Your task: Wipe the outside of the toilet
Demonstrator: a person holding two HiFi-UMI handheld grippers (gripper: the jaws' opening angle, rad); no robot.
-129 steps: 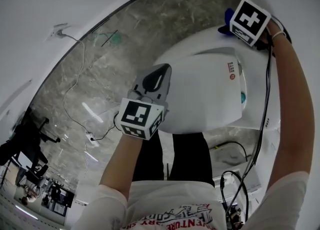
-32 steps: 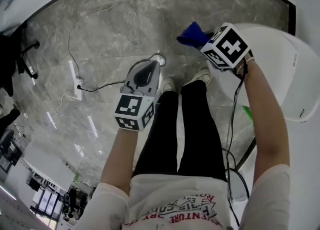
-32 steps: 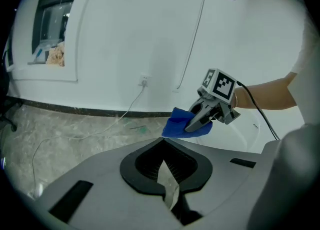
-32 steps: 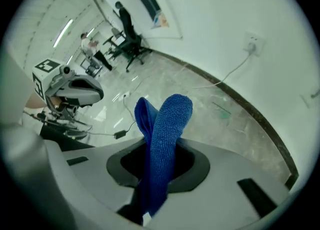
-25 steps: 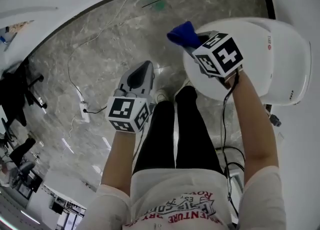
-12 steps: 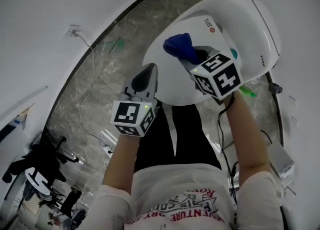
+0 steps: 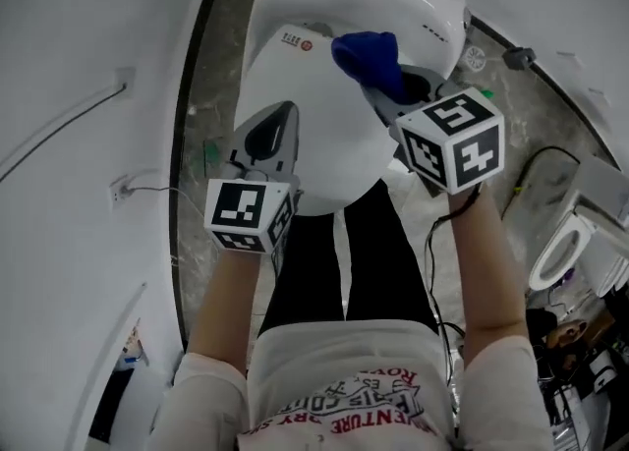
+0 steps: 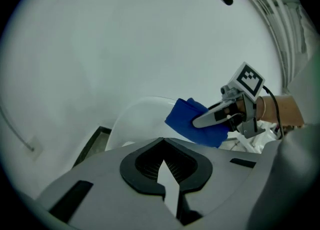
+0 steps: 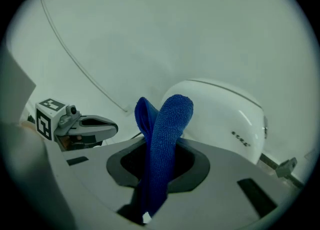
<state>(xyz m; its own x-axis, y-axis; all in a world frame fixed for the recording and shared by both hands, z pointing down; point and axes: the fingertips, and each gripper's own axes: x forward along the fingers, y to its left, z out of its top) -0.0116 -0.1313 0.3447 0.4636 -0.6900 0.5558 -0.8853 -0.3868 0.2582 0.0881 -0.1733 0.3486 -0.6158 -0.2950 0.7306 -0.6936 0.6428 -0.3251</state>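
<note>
At the far left a white wall [image 7: 69, 66] is seen, with a thin cable [image 7: 59, 135] run along it. A dark strip of stone floor [image 7: 201, 76] is shown between the wall and the toilet.

The left gripper [image 7: 277, 117] is held over the near left edge of the toilet [image 7: 314, 115]. In the left gripper view its jaws are drawn together, with only a thin sliver of light left between the pads, and nothing is gripped in them.

The toilet is seen from above as a white, rounded body with its lid down, at the upper middle of the head view. A small red mark is printed near the back of the lid.

Further right, a blue cloth [image 7: 370, 56] is clamped in the right gripper [image 7: 381, 93]. In the right gripper view the jaws are closed on the cloth's lower part, and its folded upper end is left standing up out of them. The cloth is held over the right rear part of the lid. Whether it is pressed against the surface cannot be told.

At the far right more grey floor is shown, with a black cable [image 7: 536, 159] lying on it.
</note>
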